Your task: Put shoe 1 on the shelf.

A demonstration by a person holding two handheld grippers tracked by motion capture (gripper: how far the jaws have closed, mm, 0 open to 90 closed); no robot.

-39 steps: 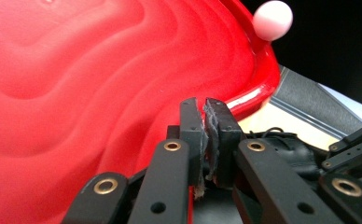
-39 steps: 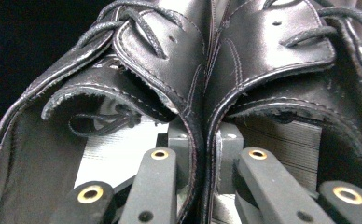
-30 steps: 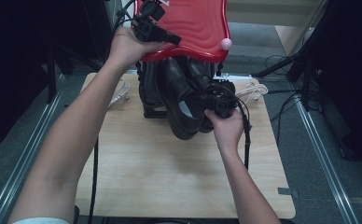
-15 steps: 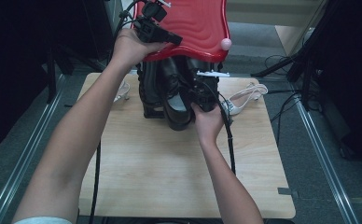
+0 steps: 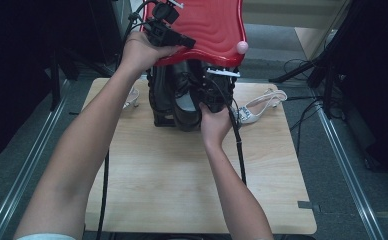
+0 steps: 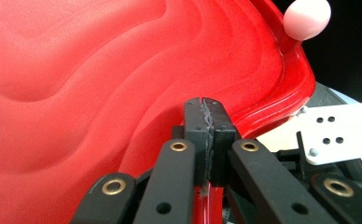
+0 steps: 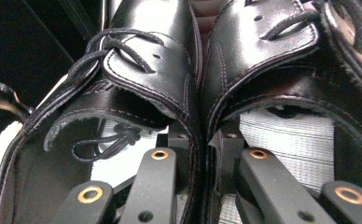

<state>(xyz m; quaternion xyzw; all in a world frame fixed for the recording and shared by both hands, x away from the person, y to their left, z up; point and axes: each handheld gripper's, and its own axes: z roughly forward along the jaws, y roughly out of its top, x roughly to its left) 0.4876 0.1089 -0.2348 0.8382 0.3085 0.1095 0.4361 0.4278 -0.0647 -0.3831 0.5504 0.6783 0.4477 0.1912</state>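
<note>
A red wavy lid (image 5: 207,25) with a pink knob (image 5: 242,47) is tipped up over a black case (image 5: 159,95) at the table's far side. My left gripper (image 5: 189,44) is shut on the lid's (image 6: 100,70) near rim, its jaws (image 6: 209,116) having just closed tight on it. Under the lid, my right gripper (image 5: 209,97) is shut on a pair of black lace-up leather shoes (image 5: 184,100). Its jaws (image 7: 202,140) pinch the adjoining inner walls of the left shoe (image 7: 137,60) and the right shoe (image 7: 272,42).
The wooden table (image 5: 182,175) carries a white heeled sandal (image 5: 259,107) right of the case and another (image 5: 131,102) left of it. Cables and dark stands lie on the floor to the right. A white perforated bracket (image 6: 342,135) sits below the lid's edge.
My right hand has carried the black shoes left and farther in under the raised red lid. The left hand and the lid have stayed put.
</note>
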